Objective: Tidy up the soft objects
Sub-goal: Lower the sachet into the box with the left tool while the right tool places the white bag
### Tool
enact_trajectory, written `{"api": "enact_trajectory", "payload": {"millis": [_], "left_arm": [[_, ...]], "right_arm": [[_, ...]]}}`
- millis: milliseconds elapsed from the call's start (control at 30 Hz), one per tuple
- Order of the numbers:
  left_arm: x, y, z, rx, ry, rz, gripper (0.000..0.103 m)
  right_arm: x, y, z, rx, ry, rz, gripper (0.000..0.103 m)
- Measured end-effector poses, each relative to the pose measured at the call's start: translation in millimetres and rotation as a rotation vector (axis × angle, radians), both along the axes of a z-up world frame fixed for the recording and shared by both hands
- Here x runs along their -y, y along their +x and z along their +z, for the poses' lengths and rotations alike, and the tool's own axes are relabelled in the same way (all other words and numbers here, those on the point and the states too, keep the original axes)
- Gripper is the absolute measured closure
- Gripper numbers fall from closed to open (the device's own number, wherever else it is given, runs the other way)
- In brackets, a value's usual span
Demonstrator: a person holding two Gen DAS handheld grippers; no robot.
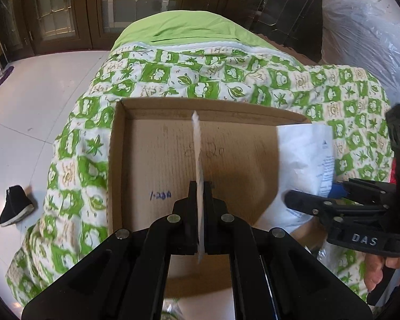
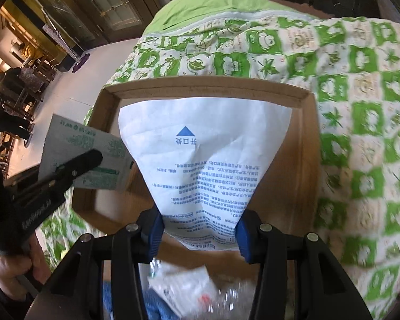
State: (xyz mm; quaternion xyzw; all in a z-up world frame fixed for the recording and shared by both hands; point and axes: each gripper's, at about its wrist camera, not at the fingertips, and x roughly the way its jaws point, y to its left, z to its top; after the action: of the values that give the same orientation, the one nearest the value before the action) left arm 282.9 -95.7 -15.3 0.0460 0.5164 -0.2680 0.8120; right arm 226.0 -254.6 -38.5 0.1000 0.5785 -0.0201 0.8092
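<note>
Left gripper [image 1: 200, 186] clenched on thin flat green-printed packet [image 2: 85, 154], held edge-on, long axis running away from jaws over cardboard box [image 1: 157, 160]

Right gripper [image 2: 200, 229] pinching white printed pouch [image 2: 205, 154] between blue pads [image 2: 154, 234], pouch hanging point-first along fingers, wide end toward far wall of box

Box lies open on green-patterned quilt [image 1: 226, 77], directly below both loads; pouch over its right part, packet left of it, apart

Judgement: both need only lowering, release
</note>
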Motion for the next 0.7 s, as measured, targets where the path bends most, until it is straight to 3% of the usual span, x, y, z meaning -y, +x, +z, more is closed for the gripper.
{"api": "enact_trajectory", "payload": {"millis": [333, 400, 467, 567, 633, 700], "left_arm": [[11.1, 27.2, -16.1, 0.007, 0.042, 0.000, 0.099], [14.2, 30.3, -20.2, 0.019, 0.080, 0.009, 0.084], [15.0, 32.5, -23.6, 0.032, 0.107, 0.022, 0.061], [9.2, 35.1, -26.4, 0.043, 0.108, 0.050, 0.050], [3.0, 37.0, -29.7, 0.022, 0.103, 0.066, 0.044], [-5.3, 37.8, -31.4, -0.002, 0.081, 0.075, 0.043]], "right_arm": [[1.6, 27.2, -21.8, -0.033, 0.037, -0.012, 0.053], [3.0, 31.4, -22.5, -0.022, 0.040, -0.023, 0.049], [5.3, 34.7, -23.6, -0.015, 0.038, -0.037, 0.045], [10.6, 34.4, -24.3, -0.006, 0.052, -0.054, 0.032], [15.1, 31.4, -24.2, -0.001, 0.063, -0.052, 0.030], [13.2, 26.3, -22.6, 0.010, 0.049, -0.042, 0.021]]}}
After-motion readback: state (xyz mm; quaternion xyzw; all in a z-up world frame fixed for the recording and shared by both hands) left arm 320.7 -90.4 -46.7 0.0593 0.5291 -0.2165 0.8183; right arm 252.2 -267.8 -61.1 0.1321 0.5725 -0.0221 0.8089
